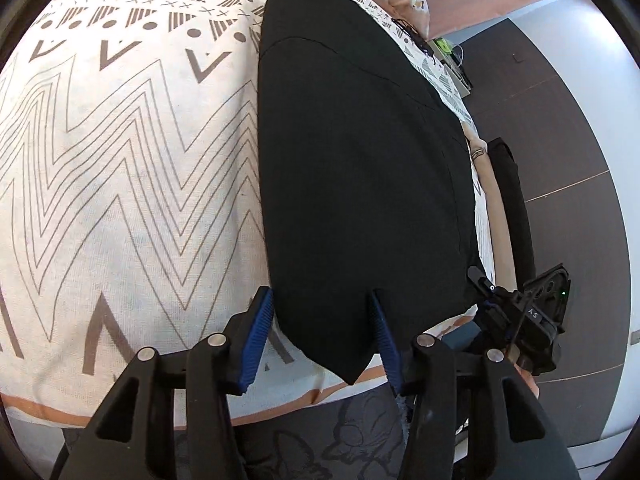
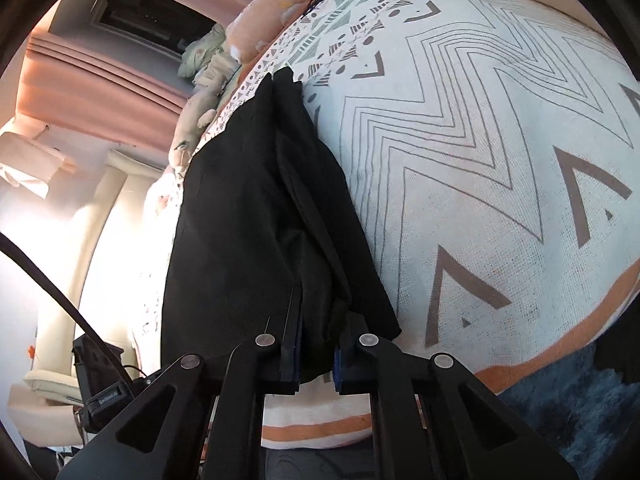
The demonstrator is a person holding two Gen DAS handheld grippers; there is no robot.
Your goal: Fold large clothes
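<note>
**Black garment along the bed edge, both claws at its near end**

Patterned bedspread (image 1: pixel 120 160) fills my left wrist view, with wide bare room to the left of the black garment (image 1: pixel 360 160), which lies long and flat near the bed's right edge. My left claw (image 1: pixel 324 332) stands open, its blue pads straddling the garment's near corner.

From the right wrist view, the garment (image 2: pixel 248 208) runs along the bed's left edge. My right claw (image 2: pixel 316 344) is clamped on its bunched near end; bedspread (image 2: pixel 480 160) lies free to the right.
</note>
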